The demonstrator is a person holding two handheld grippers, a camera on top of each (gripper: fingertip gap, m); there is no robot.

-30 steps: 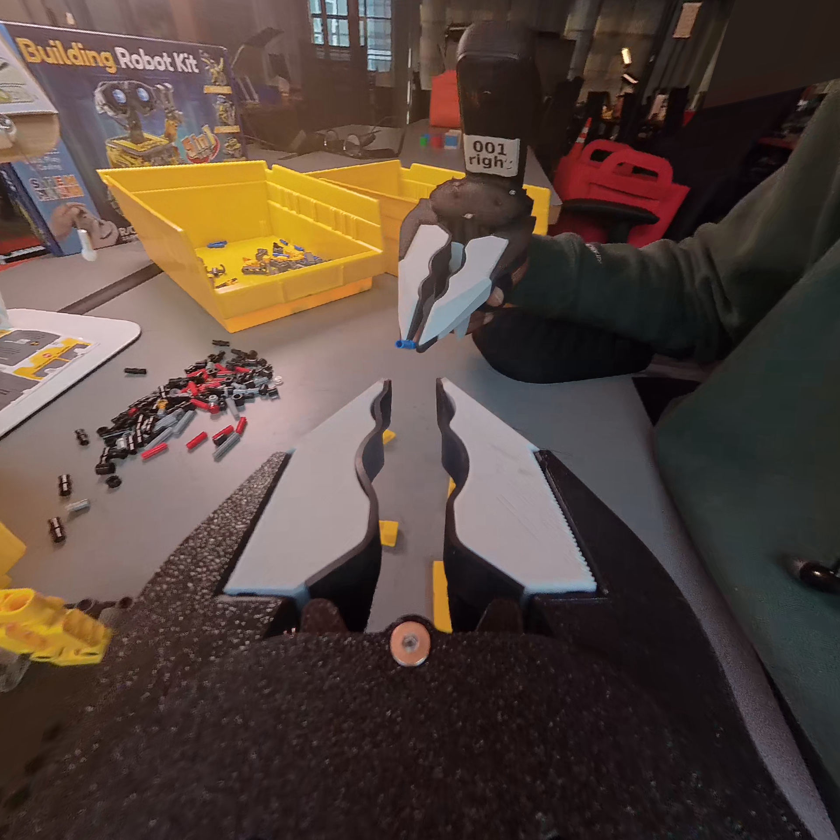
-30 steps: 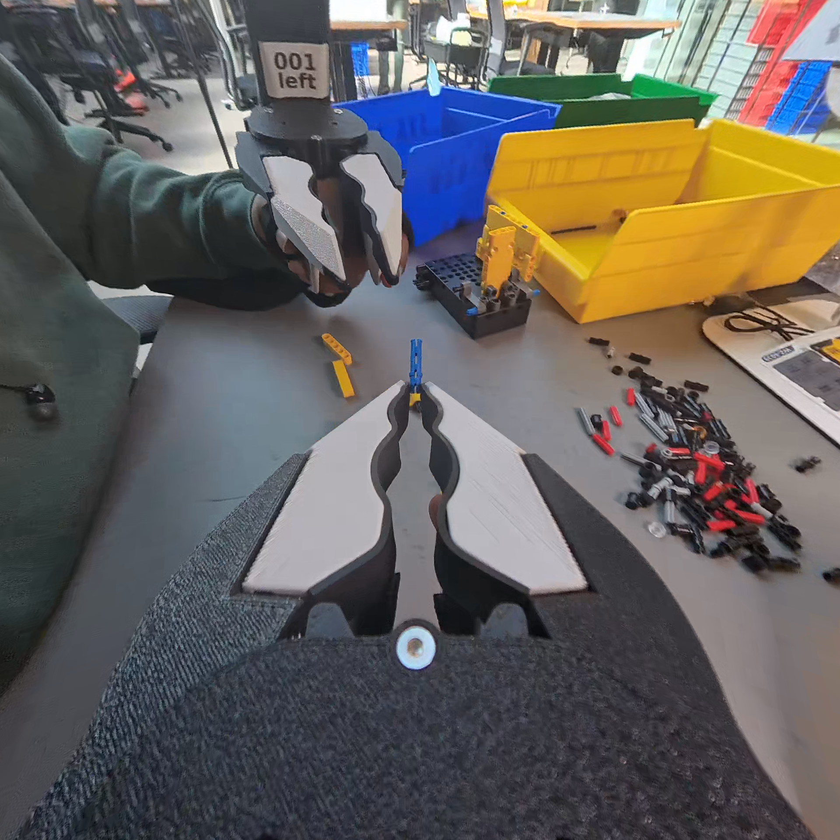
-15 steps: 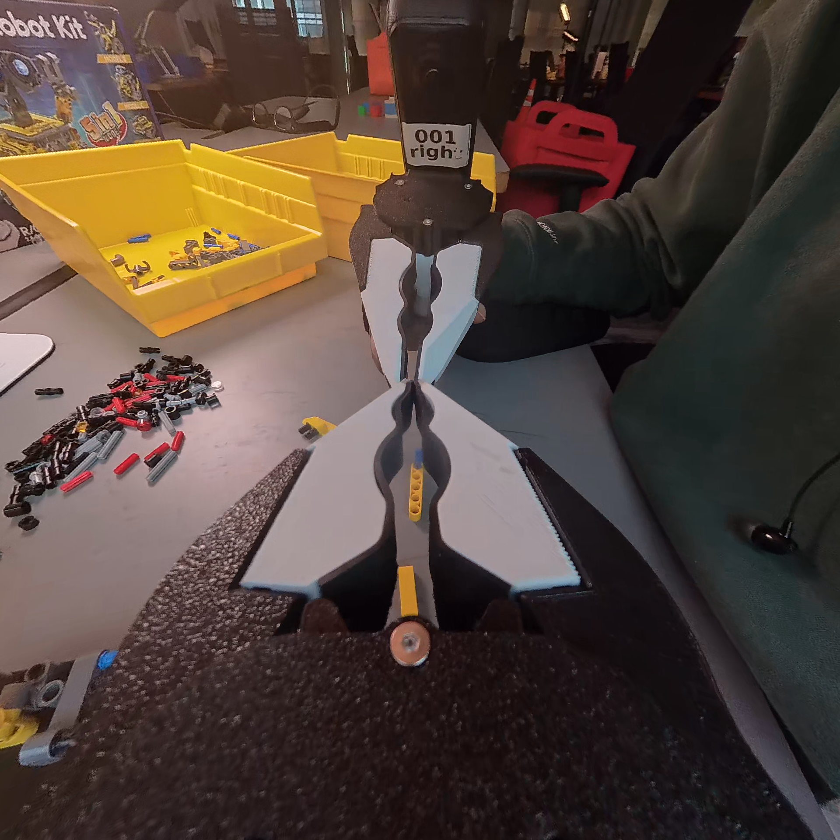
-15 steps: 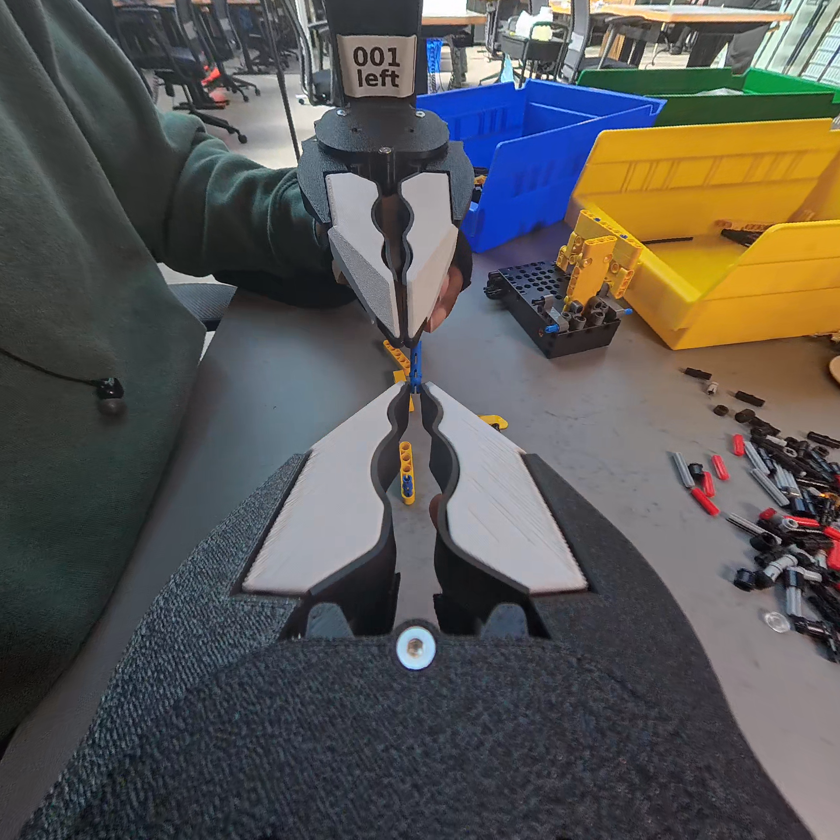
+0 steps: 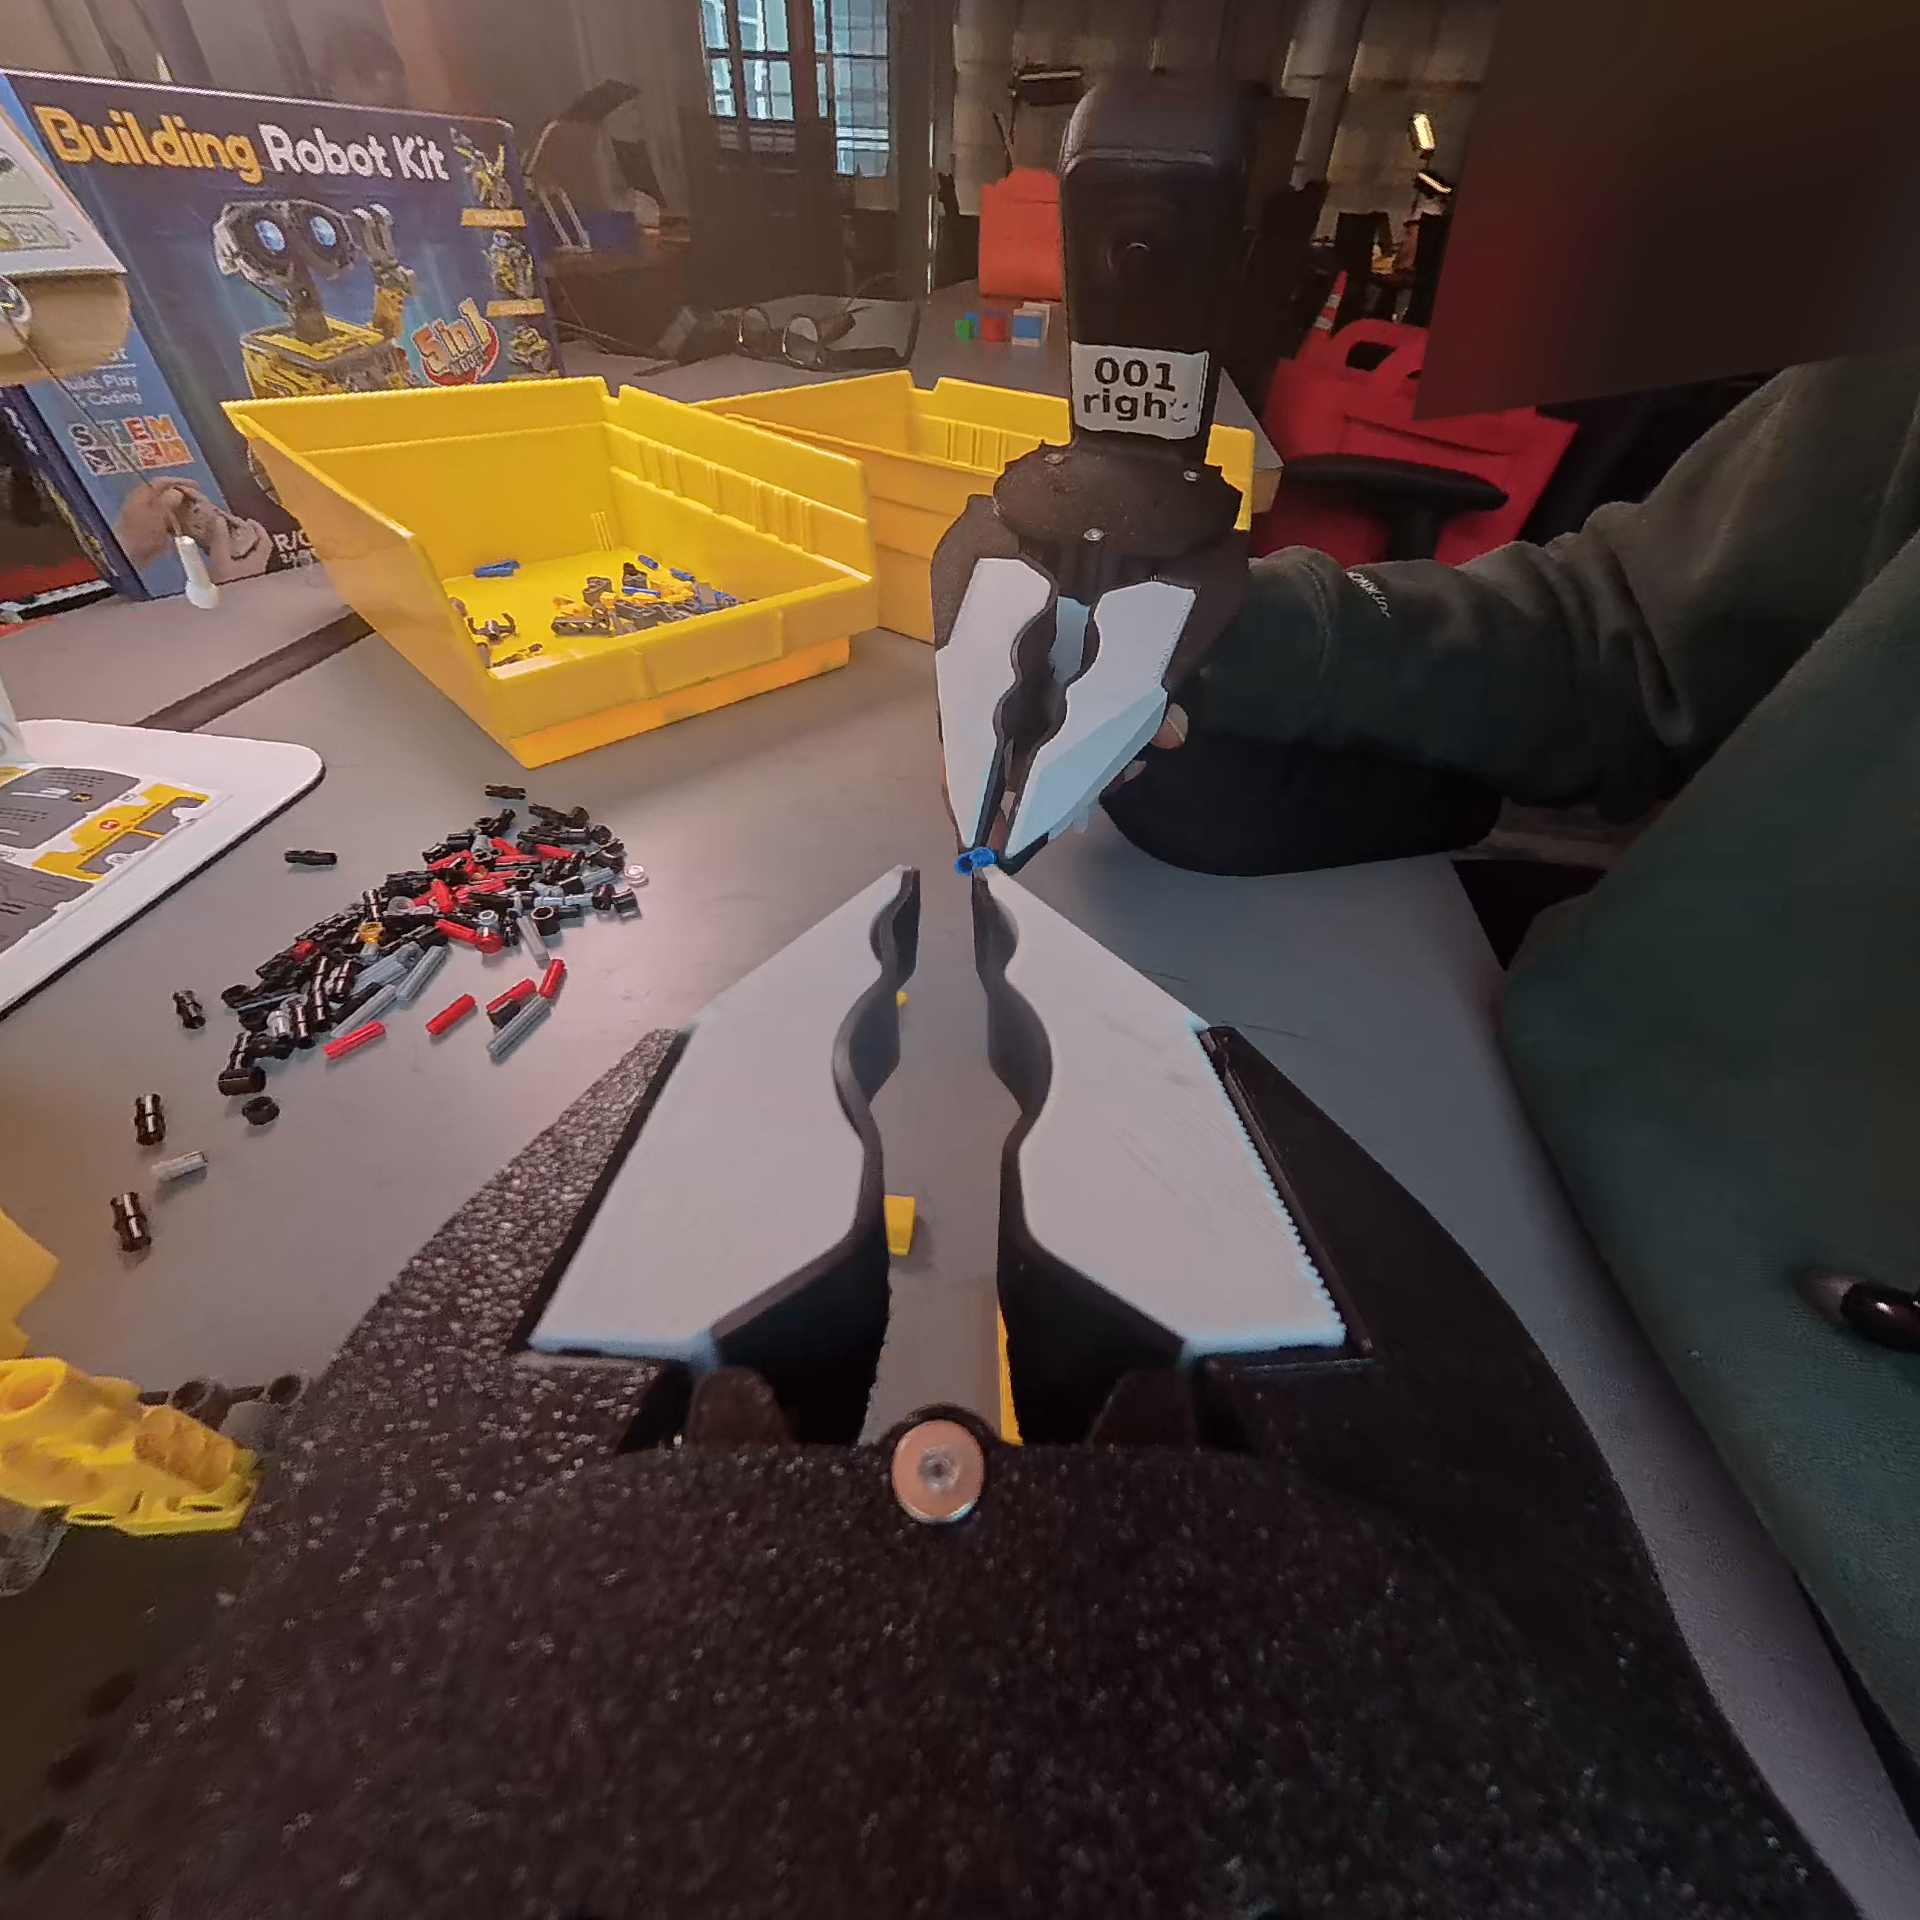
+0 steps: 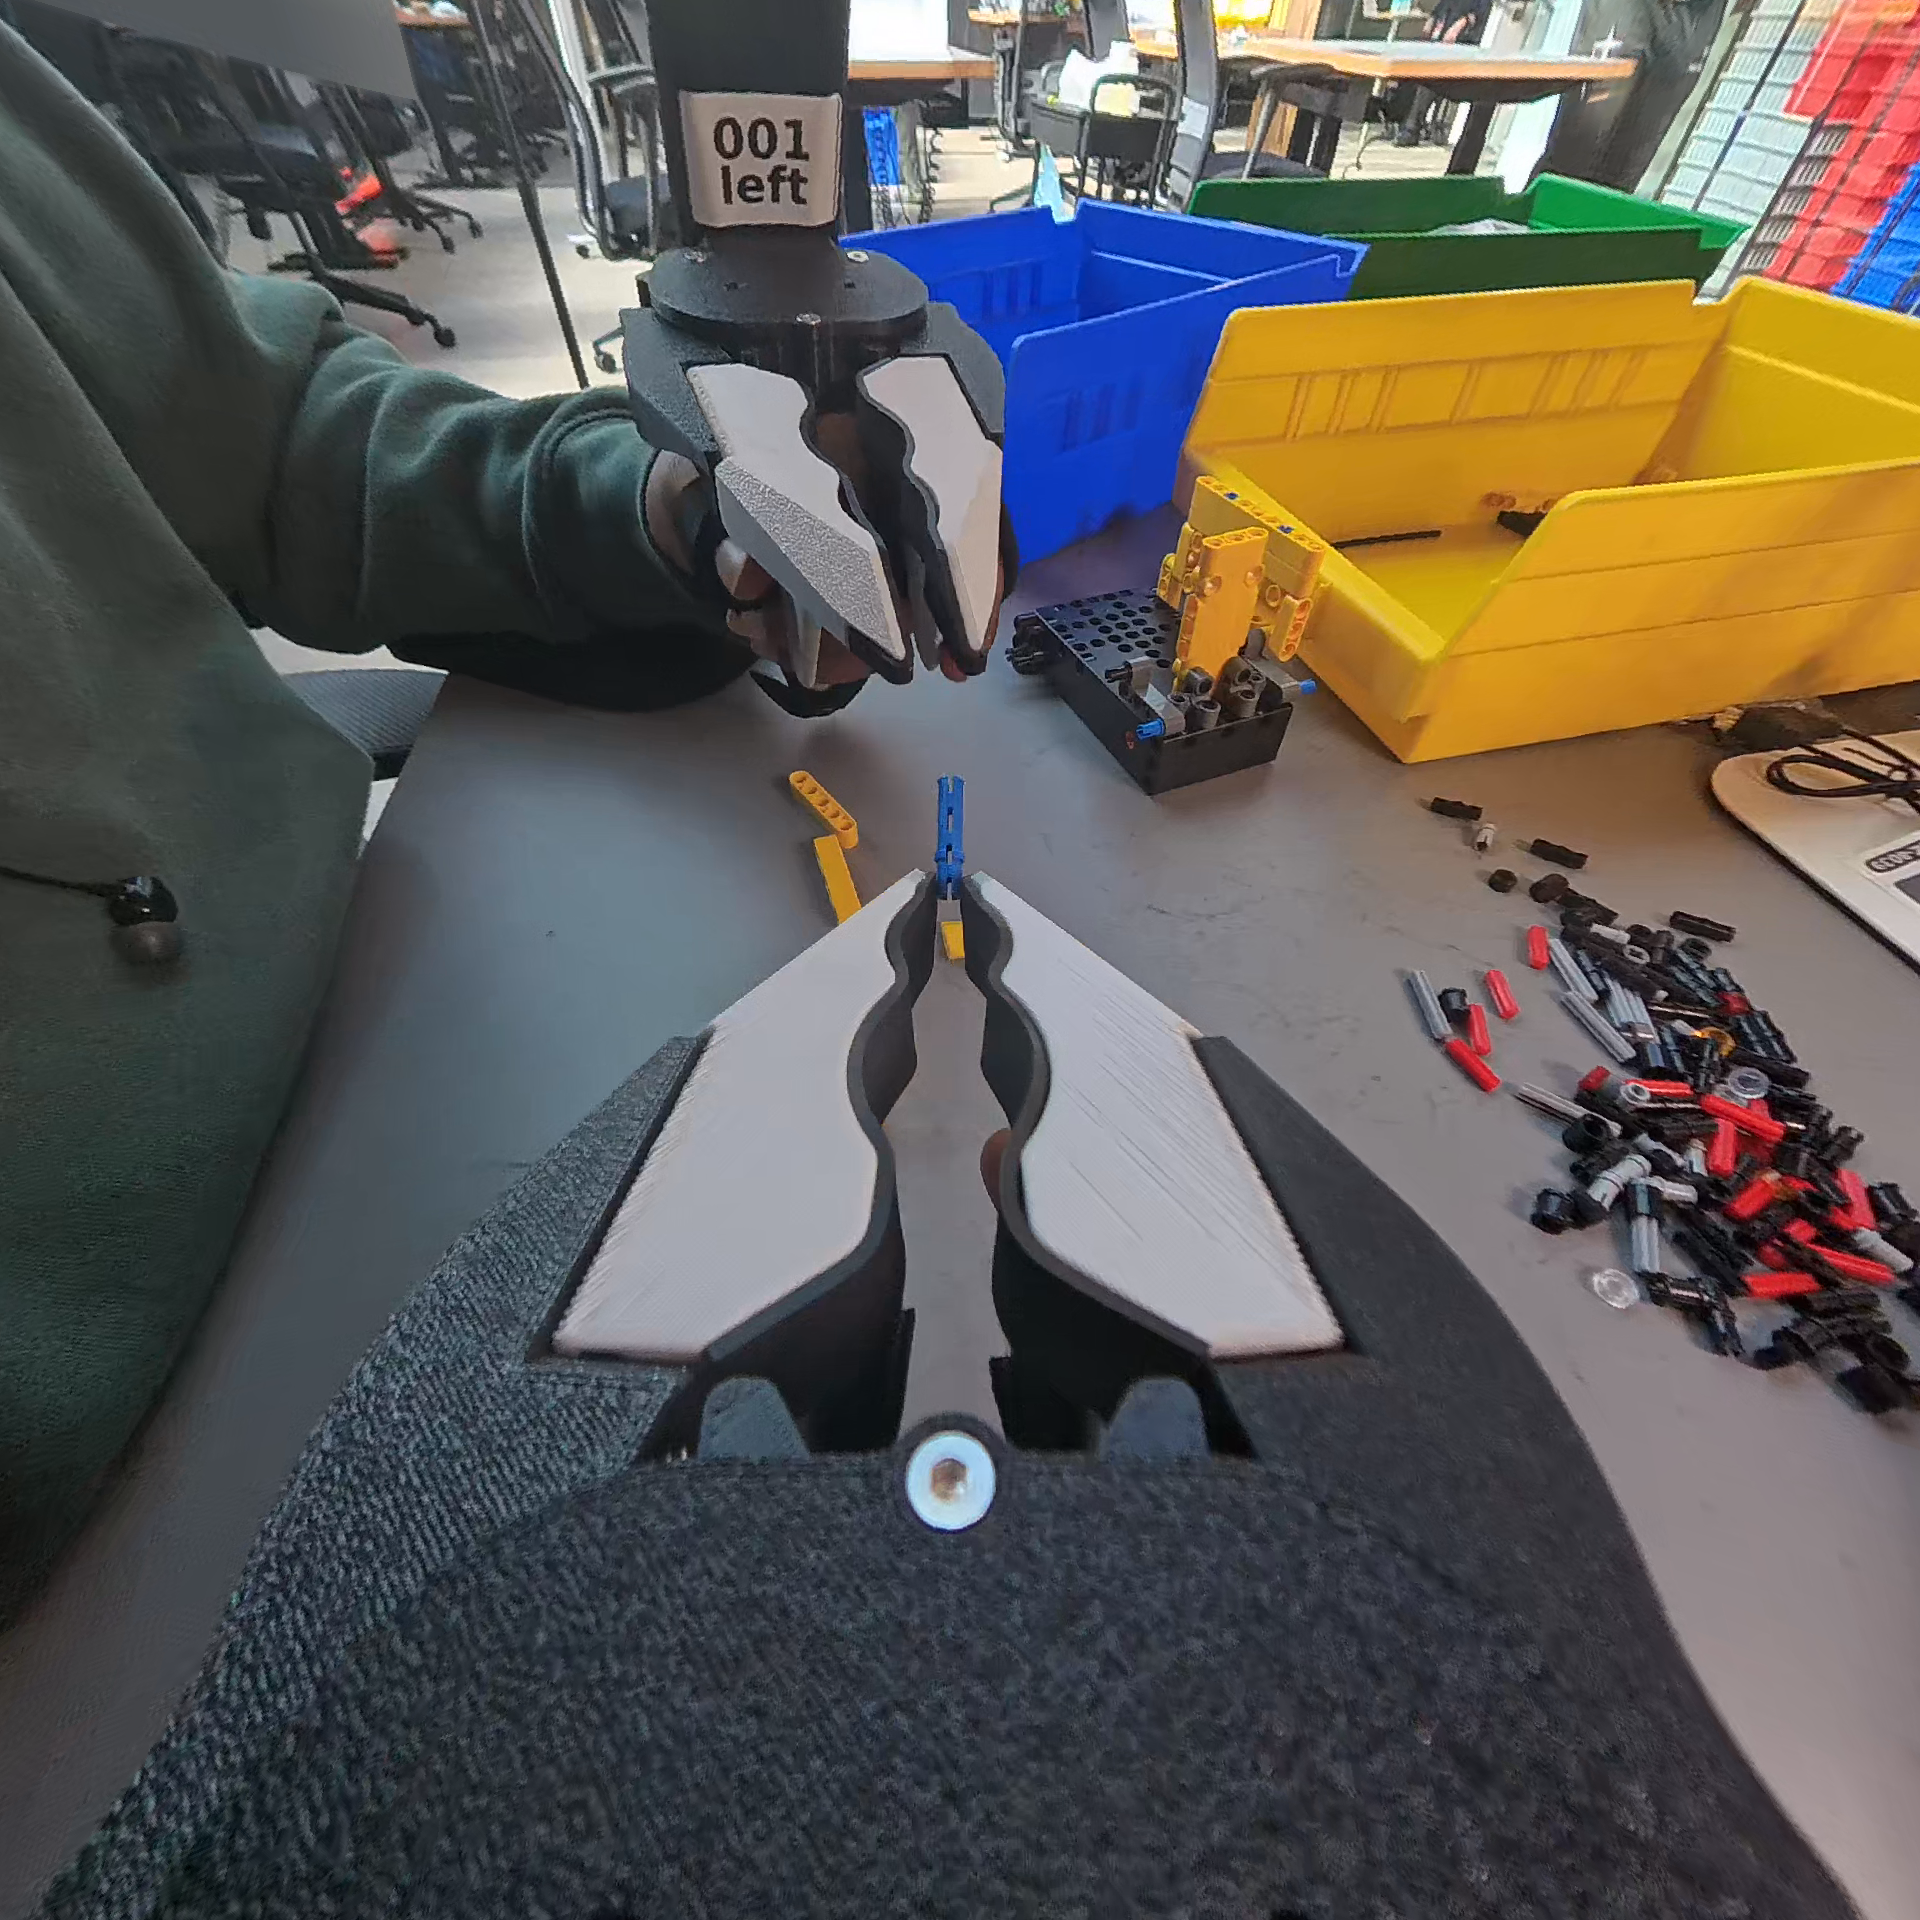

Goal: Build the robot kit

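My right gripper (image 6: 948, 881) is shut on a small blue pin (image 6: 948, 826) that sticks out forward from its tips, held above the grey table (image 6: 582, 935). In the left wrist view the right gripper (image 5: 987, 854) points down with the blue pin (image 5: 975, 859) at its tips. My left gripper (image 5: 945, 876) is open by a narrow gap and empty, its tips just short of the pin. It hangs opposite in the right wrist view (image 6: 928, 665). Two yellow beams (image 6: 826, 810) lie on the table below.
A black base plate (image 6: 1101, 644) carrying a yellow assembly (image 6: 1236, 582) stands by a yellow bin (image 6: 1558, 520), with blue (image 6: 1122, 312) and green (image 6: 1455, 218) bins behind. A pile of black, red and grey pins (image 5: 436, 935) lies left, near a yellow bin (image 5: 561, 540). Tip to tip, the grippers are about 5 cm apart.
Half a second ago the two grippers met tip to tip with the left one shut. Now they have drawn apart and the left has opened a little; the blue pin stays in the right gripper.
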